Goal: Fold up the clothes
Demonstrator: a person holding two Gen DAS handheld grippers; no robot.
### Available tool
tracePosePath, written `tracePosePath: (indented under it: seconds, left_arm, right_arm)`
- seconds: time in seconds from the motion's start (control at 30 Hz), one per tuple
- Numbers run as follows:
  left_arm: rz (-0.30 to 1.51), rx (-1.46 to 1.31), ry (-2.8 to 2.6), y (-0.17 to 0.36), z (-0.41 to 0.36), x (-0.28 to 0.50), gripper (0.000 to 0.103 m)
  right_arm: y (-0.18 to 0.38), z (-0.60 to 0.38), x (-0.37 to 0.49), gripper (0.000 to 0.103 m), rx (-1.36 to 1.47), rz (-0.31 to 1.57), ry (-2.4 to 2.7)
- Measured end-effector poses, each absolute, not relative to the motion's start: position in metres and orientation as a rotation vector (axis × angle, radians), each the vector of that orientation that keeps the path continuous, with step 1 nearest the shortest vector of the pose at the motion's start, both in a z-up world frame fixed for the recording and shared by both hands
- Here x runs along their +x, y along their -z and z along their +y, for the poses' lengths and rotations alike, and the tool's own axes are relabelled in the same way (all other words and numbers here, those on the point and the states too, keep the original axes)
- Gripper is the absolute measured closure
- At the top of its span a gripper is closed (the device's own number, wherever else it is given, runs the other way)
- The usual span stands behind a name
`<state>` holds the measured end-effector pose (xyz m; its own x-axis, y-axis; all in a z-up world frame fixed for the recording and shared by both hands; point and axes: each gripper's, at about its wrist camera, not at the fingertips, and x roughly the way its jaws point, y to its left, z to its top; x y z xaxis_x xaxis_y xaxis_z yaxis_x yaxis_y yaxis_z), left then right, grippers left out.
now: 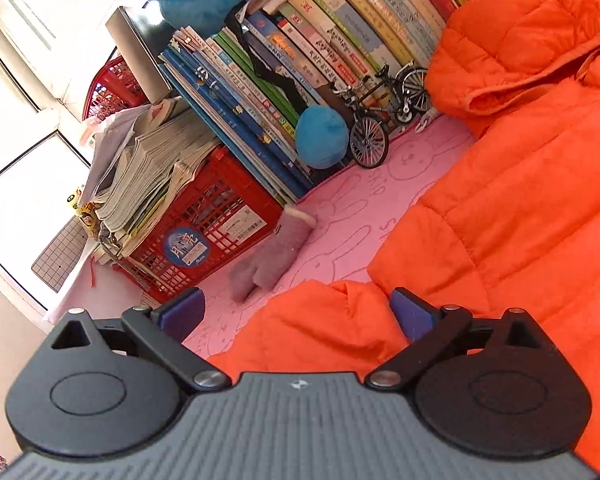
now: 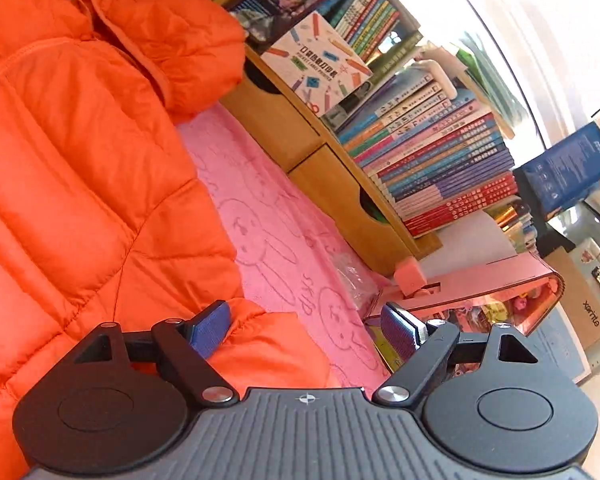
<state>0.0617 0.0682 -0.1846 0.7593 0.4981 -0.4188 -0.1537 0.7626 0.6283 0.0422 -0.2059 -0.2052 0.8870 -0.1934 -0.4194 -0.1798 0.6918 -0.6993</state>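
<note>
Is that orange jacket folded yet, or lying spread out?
Spread out. The orange jacket lies flat on the pink blanket, its hood extended and a sleeve stretched outward.

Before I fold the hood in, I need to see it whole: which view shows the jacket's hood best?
The right wrist view: the hood lies open, its rim and seam visible against the pink towel. The left wrist view shows the hood too, but cut off at the frame's right edge.
</note>
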Motion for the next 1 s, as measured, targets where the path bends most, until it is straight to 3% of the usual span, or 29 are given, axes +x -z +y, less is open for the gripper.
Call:
tracePosePath:
  seconds: [0.13, 0.37, 0.47, 0.7, 0.87, 1.0]
  left_arm:
    - [0.602, 0.554, -0.303, 0.169, 0.033, 0.029, 0.002]
    - [0.714, 0.527, -0.319, 0.193, 0.012, 0.002, 0.002]
    - [0.692, 0.593, -0.335, 0.204, 0.015, -0.005, 0.000]
    - [0.689, 0.669, -0.417, 0.217, 0.072, -0.020, 0.000]
    - [0.670, 0.799, -0.391, 0.211, 0.068, -0.025, 0.000]
    - [0.650, 0.634, -0.325, 0.173, 0.065, -0.039, 0.001]
  right_arm:
    - [0.192, -0.191, 0.023, 0.020, -0.720, 0.464, 0.005]
    - [0.186, -0.112, -0.021, 0.014, -0.504, 0.480, -0.179]
    - [0.202, -0.103, -0.038, 0.014, -0.590, 0.485, -0.208]
    - [0.214, -0.198, -0.050, 0.010, -0.675, 0.526, -0.085]
    - [0.214, -0.237, -0.051, 0.010, -0.786, 0.628, 0.103]
    - [0.193, -0.233, -0.066, 0.011, -0.657, 0.663, 0.225]
